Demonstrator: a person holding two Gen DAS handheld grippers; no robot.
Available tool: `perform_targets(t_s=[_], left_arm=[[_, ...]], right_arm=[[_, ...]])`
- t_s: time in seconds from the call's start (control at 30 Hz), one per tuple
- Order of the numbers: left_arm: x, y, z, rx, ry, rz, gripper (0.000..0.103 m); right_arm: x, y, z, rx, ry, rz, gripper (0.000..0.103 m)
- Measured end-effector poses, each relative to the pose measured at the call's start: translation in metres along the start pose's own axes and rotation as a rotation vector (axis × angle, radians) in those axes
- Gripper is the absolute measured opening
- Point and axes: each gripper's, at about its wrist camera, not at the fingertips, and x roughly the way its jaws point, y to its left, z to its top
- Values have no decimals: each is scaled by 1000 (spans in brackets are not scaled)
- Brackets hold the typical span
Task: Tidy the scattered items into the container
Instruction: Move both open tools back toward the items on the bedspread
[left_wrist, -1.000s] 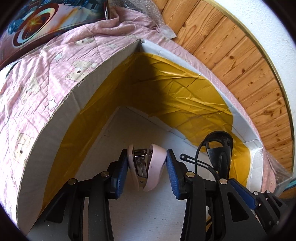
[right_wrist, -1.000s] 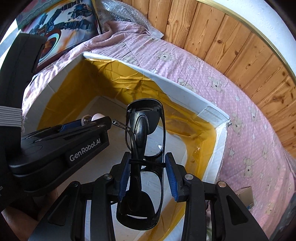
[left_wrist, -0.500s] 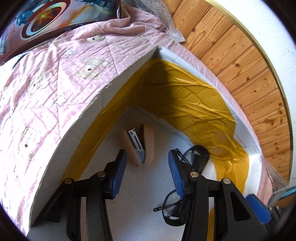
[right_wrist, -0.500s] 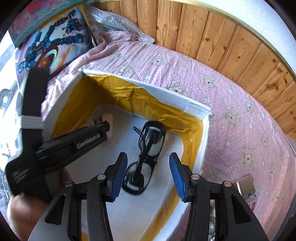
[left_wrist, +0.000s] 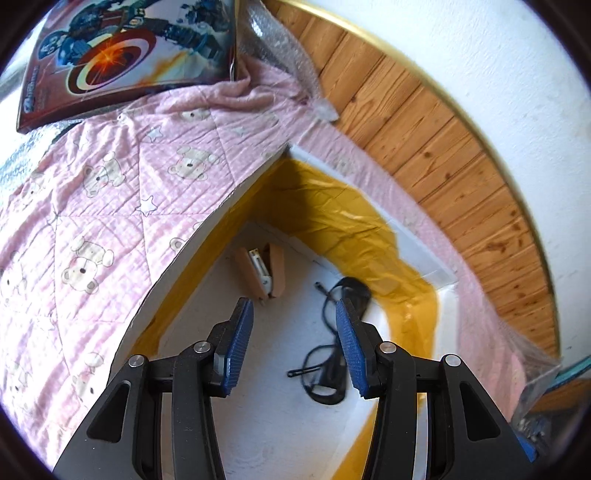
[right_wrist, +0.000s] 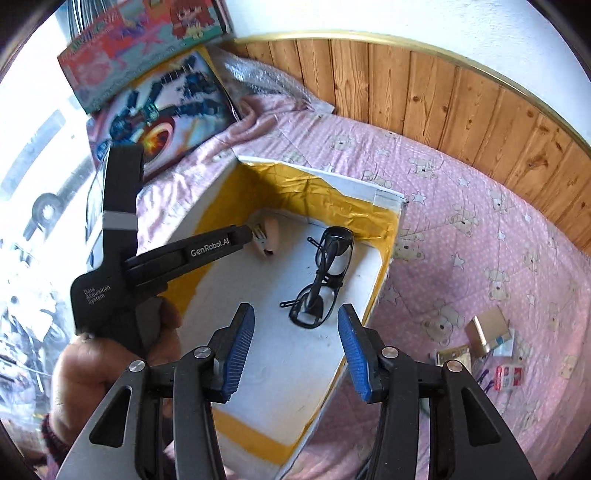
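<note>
Stapler (left_wrist: 263, 271) and glasses (left_wrist: 334, 341) are lying apart inside the container (left_wrist: 373, 225); left gripper (left_wrist: 293, 347) and right gripper (right_wrist: 295, 352) are hovering spread, gripping nothing.

Bed with pink bear-print quilt (right_wrist: 461, 206) carries everything. White box with yellow lining (right_wrist: 384, 258) sits on it near the wood-panelled wall; printed toy boxes (right_wrist: 162, 107) and bubble wrap (right_wrist: 258, 79) lie at the far end. Small packets and a cardboard piece (right_wrist: 487, 339) lie on the quilt right of the box.
</note>
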Motion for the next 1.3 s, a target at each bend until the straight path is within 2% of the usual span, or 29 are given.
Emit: perform_targets(t_s=[0.2,0.5,0.77,1.07,1.3], left_arm=[[-33,-7,-24,3,-118,-114,49],[-63,-20,-78,119,-181,-194,49],[-95,-21,-101,195,-263,-266,49],[-117,-40,-129,312,-285,-352,49],[-128,-76,-159,445,-261,-429,49]], right_arm=[[-40,-13,-19,53,-52,52,49],[-95,-37,-61,149,-105,77,49],[-129,-46,-100,191,-135,65,49],[-145,-72,-139,266,-164,60,49],[-142,-106,-164,356,-173,59,49]])
